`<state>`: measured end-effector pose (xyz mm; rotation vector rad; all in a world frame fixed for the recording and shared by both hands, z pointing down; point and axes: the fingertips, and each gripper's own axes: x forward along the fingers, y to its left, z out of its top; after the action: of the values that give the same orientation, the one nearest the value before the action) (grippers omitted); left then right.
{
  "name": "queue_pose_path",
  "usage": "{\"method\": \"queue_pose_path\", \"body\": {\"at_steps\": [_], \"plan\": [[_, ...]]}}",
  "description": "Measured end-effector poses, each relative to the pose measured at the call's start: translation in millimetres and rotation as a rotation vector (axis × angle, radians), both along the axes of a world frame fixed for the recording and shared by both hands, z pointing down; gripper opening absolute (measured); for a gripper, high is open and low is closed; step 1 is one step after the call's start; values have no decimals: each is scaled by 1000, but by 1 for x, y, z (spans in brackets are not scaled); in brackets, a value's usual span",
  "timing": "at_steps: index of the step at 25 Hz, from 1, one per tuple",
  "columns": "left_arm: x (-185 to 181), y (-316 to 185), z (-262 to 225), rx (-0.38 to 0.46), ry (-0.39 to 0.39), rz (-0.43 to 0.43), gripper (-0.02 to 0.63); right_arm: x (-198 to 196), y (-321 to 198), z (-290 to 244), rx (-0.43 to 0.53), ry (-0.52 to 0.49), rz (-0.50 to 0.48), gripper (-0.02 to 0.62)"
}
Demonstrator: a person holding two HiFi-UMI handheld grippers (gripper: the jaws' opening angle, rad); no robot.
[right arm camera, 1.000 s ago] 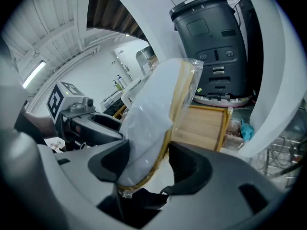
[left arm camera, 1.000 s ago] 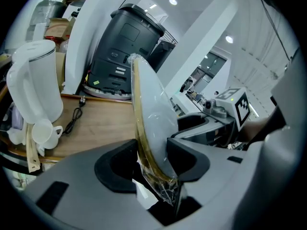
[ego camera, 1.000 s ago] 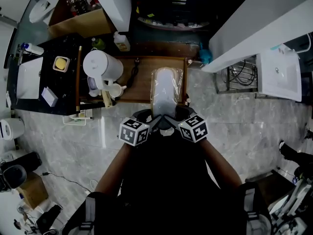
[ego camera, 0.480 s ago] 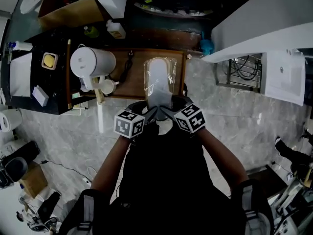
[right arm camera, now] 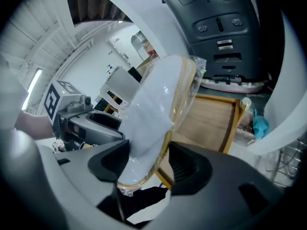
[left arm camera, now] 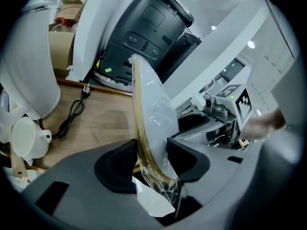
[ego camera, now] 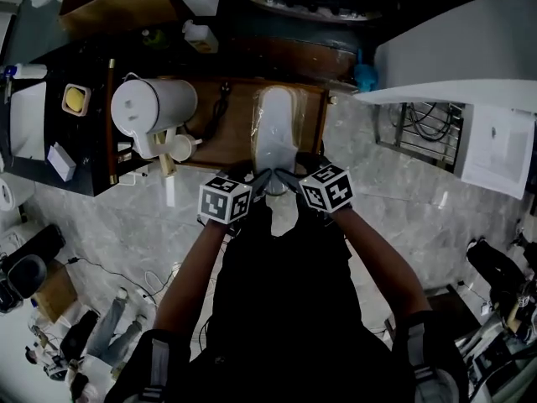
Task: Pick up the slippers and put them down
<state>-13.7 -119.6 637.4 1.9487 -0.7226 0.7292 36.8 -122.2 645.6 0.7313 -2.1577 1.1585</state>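
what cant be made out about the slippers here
- Whether the wrapped slippers touch the wooden tray: head view looks straight down, so no gap shows.
- Their near end, head view: covered by the left gripper and right gripper.
- One slipper or two: both gripper views, glossy wrap hides it.

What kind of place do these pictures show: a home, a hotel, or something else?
Probably a hotel room, or a mock-up of one. Signs of this are the plastic-wrapped slippers, a white kettle with a cup beside it, and a polished marble-look floor.
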Motion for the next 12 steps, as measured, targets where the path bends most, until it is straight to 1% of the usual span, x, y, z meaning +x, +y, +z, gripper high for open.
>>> {"method": "queue_pose_path", "body": {"at_steps": [7, 12], "plan": [[-1, 4, 39, -59, -26, -8, 196, -1, 3, 39, -72, 29, -32, 262], [-5, 5, 55, -79, -40, -12, 196, -5, 4, 55, -90, 37, -36, 264]]}}
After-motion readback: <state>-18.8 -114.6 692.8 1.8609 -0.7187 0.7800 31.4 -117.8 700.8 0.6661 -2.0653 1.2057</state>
